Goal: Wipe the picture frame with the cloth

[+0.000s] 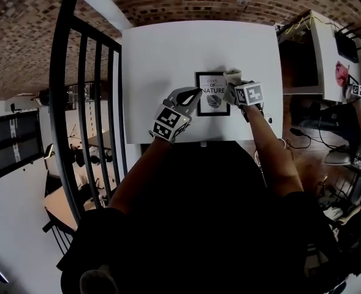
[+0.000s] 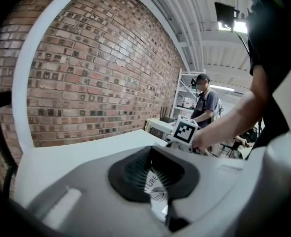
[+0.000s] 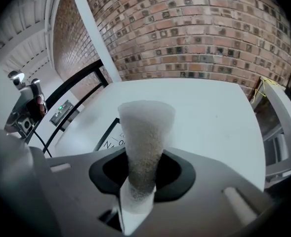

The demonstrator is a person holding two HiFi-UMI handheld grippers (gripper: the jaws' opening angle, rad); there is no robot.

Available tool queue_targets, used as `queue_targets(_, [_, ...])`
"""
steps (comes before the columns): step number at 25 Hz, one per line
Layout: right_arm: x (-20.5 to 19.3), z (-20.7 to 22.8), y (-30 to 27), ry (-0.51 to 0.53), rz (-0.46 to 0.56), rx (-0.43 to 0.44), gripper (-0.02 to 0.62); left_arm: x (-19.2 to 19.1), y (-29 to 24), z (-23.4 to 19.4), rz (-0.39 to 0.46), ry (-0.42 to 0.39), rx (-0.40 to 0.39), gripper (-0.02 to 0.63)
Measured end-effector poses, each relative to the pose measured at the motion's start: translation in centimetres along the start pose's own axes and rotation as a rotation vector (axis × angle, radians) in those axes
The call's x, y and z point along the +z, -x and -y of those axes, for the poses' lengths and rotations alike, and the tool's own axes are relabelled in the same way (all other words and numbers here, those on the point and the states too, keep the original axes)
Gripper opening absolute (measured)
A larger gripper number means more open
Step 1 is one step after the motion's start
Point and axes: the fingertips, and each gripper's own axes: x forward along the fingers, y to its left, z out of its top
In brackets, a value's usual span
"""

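The picture frame (image 1: 212, 94), black-edged with a white nature print, lies flat on the white table (image 1: 168, 60). My left gripper (image 1: 191, 95) is shut, and its tips rest at the frame's left edge. In the left gripper view a sliver of the print (image 2: 154, 186) shows through the slit of the left gripper (image 2: 161, 194). My right gripper (image 1: 240, 94) is at the frame's right side, shut on a white cloth (image 1: 232, 78). The right gripper view shows the cloth (image 3: 145, 132) standing up out of the right gripper (image 3: 140, 181), with the frame's corner (image 3: 110, 137) to its left.
A black railing (image 1: 85, 103) runs along the table's left side. A desk with cables (image 1: 303, 54) stands to the right. A brick wall (image 3: 194, 28) backs the table. A person (image 2: 205, 102) stands far off by shelves. The table's near edge (image 1: 198, 141) is close to my body.
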Motion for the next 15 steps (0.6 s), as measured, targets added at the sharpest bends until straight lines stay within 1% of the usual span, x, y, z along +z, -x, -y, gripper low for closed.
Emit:
queue_targets(3, [-0.7,1.2,0.5,-0.028,-0.014,-0.027,0.112,0.0,0.0,0.0,-0.002,0.005,0.008,0.002])
queue_targets(6, [0.4,-0.1,0.6,-0.001,-0.002,-0.008,0.112,-0.1,0.3,-0.3,-0.004,0.009,0.024,0.002])
queue_targets(11, [2.3,-6.3,-0.7,0.047,0.003,0.108,0.112,-0.4,1.0,-1.0,0.007,0.014,0.050,0.002])
queue_targets(15, [1.9,-11.1,-2.3,0.101,-0.039,0.199,0.112,-0.5,1.7,-1.5,0.009,0.028,0.074,0.002])
